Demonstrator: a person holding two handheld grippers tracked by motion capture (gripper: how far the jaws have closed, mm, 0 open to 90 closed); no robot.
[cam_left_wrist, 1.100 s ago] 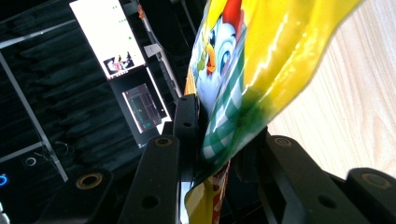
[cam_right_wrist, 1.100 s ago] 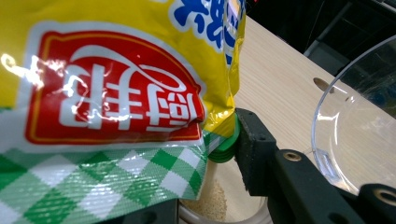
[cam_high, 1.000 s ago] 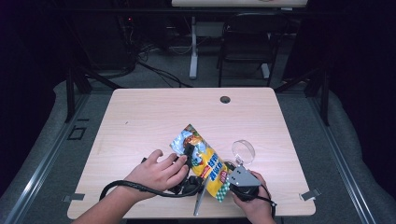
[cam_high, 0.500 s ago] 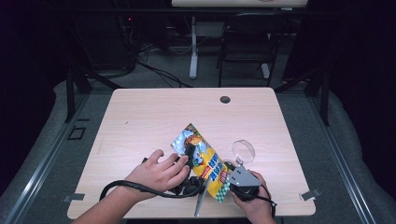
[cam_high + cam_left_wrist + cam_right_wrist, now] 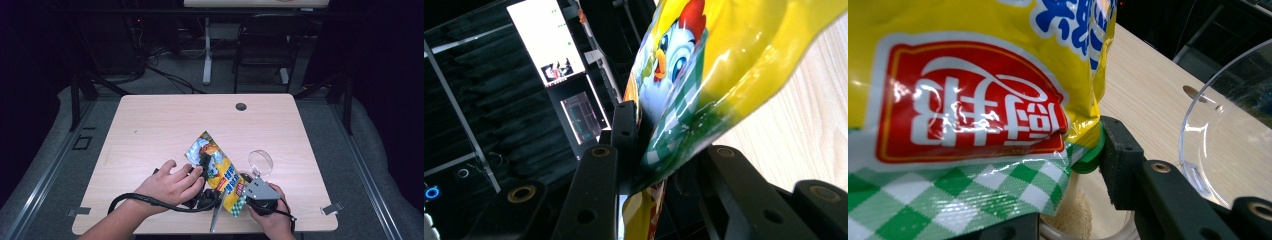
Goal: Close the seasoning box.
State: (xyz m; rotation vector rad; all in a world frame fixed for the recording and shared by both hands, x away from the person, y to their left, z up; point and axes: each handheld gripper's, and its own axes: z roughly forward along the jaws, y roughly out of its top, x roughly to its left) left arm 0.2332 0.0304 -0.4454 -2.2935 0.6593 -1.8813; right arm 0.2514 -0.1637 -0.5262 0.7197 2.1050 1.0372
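Both hands low at the near edge of the worktop (image 5: 150,130), w/ the yellow snack bag (image 5: 222,175) slung between them, lying at a slant from far-left to near-right. Left tongs (image 5: 206,167) pinch the bag's upper part; in the left gripper view the foil w/ a cartoon chicken sits squeezed between the two black jaws (image 5: 659,165). Right tongs (image 5: 246,192) sit at the bag's lower end, red label & green check; in the right gripper view the bag (image 5: 973,100) lies against one jaw, but can't tell if they really clamp it. Clear plastic bowl (image 5: 261,162) stands just right of the bag, near the right hand (image 5: 270,220). Under the bag, a cup of pale grains (image 5: 1070,217).
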